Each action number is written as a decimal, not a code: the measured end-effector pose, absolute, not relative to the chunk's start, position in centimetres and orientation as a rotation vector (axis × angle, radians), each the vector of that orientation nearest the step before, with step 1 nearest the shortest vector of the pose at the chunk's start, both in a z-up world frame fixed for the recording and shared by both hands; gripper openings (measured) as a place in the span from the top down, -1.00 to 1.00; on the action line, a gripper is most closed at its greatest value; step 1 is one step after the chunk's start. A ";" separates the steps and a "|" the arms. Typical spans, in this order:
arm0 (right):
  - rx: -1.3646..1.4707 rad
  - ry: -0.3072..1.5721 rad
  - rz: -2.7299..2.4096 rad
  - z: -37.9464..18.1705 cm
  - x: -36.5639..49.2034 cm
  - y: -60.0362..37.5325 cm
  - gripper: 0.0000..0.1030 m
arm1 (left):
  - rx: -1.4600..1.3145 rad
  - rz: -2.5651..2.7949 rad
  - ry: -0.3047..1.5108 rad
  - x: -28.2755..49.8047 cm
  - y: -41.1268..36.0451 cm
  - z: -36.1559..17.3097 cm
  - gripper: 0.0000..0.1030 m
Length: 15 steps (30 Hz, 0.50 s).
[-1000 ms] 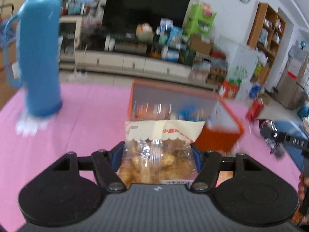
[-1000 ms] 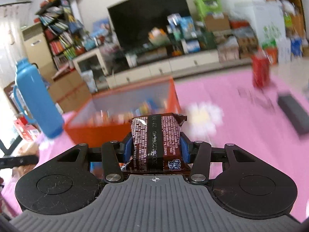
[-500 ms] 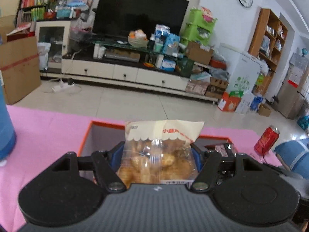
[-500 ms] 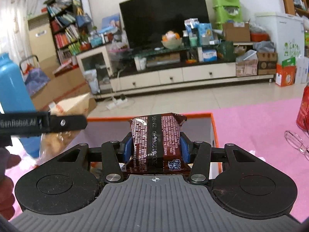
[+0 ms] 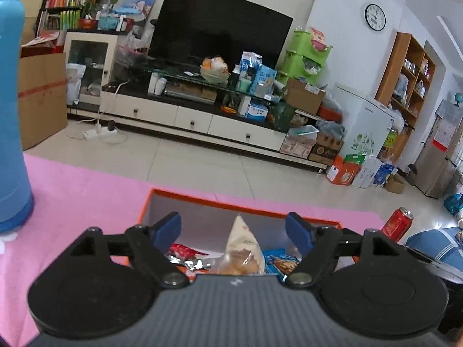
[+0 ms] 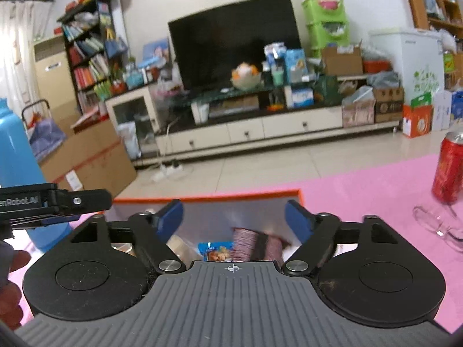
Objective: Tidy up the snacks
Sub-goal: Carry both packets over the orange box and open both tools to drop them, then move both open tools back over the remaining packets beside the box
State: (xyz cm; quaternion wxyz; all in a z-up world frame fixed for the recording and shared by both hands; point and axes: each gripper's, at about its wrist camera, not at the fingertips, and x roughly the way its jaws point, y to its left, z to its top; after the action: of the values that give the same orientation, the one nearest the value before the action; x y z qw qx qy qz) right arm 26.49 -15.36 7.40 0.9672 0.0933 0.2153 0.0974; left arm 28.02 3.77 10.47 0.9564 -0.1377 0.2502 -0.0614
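Now your left gripper (image 5: 233, 229) is opening above the orange box (image 5: 202, 199) on the pink tabletop (image 5: 72, 190), nothing pinched; the pastry bag (image 5: 241, 256) stands inside the box below it. Likewise your right gripper (image 6: 233, 217) is opening, empty; the brown snack pack (image 6: 254, 245) appears blurred in the box beneath.

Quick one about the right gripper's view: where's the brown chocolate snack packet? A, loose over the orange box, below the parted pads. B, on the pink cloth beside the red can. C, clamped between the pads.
A: the brown chocolate snack packet shows blurred inside the orange box, clear of the opening right gripper.
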 end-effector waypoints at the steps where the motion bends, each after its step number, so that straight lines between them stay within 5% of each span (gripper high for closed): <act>1: 0.191 0.437 0.204 7.7 26.2 -15.5 -0.35 | -0.274 -0.124 0.510 27.6 3.8 10.6 -0.52; 5: 0.192 0.442 0.228 8.2 24.9 -15.8 -0.50 | -0.238 -0.138 0.527 25.6 3.5 10.9 -0.53; 15: 0.163 0.527 0.238 5.8 17.2 -17.5 -0.52 | -0.105 -0.156 0.690 14.4 2.9 4.8 -0.56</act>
State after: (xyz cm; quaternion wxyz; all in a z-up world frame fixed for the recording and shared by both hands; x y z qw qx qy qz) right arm 17.22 -17.48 5.84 0.9552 0.0801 0.2597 0.1172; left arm 14.40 2.86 4.79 0.9367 -0.0516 0.3378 -0.0766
